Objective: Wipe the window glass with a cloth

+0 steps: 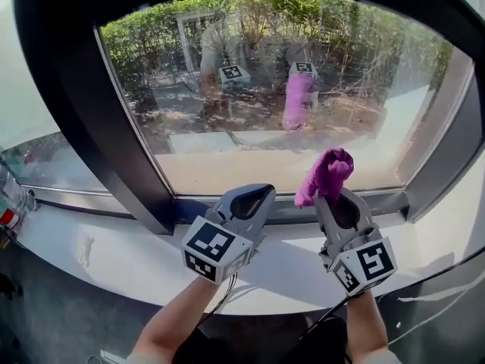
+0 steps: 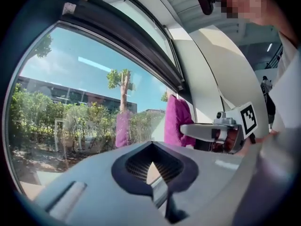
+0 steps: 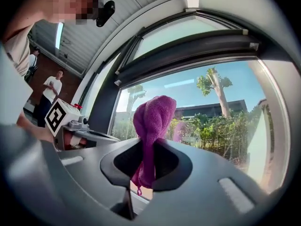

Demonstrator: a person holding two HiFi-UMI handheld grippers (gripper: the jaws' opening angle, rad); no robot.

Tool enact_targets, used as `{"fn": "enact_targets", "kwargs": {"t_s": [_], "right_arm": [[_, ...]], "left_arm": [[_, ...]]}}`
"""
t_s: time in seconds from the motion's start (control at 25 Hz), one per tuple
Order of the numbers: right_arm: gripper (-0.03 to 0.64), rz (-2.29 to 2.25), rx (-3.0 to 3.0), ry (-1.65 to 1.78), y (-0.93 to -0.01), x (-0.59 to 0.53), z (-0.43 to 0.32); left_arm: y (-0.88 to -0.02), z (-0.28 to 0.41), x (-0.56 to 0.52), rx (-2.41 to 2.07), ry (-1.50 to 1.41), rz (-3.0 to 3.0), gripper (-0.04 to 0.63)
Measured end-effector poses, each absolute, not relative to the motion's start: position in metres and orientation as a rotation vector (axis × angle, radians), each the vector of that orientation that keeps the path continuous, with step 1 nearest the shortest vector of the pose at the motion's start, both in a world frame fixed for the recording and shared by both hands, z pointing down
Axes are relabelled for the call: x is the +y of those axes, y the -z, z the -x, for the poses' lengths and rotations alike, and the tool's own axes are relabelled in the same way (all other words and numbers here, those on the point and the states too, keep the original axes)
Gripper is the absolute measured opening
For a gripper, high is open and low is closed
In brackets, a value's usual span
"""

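Note:
The window glass [image 1: 250, 139] fills the head view, and the grippers and cloth are reflected in it. My right gripper [image 1: 334, 197] is shut on a purple cloth [image 1: 327, 173], which bunches up above its jaws close to the lower right of the pane. In the right gripper view the cloth [image 3: 153, 119] rises from between the jaws of the right gripper [image 3: 146, 161] in front of the glass [image 3: 216, 102]. My left gripper [image 1: 254, 193] sits beside it to the left, over the sill. Its jaws are shut with nothing in them [image 2: 151, 149]. The left gripper view shows the cloth [image 2: 175, 121] to the right.
A thick black window frame [image 1: 91, 120] borders the pane on the left and along the bottom. A white sill [image 1: 144, 260] runs beneath it, with a small white scrap [image 1: 83, 249] on it. A bottle [image 1: 10, 203] stands at the far left. People [image 3: 52, 91] stand in the room behind.

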State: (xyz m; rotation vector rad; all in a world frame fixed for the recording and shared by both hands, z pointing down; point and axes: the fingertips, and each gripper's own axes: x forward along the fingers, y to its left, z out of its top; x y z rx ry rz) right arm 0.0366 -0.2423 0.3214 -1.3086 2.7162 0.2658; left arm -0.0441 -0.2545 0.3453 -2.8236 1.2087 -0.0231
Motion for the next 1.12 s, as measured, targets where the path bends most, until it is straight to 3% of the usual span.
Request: {"fn": "enact_targets", "kwargs": {"t_s": [0.56,1.12], "right_arm": [[0.074,1.319,2.853,-0.133,-0.234,-0.182,0.009],[0.075,1.372,2.835,0.019,-0.043,-0.112,0.006]], "left_arm": [[-0.227,0.059,-0.204,1.254,0.059,2.958,0.0],[-0.055,0.062,-0.128,1.332,0.042,3.021,0.0]]}}
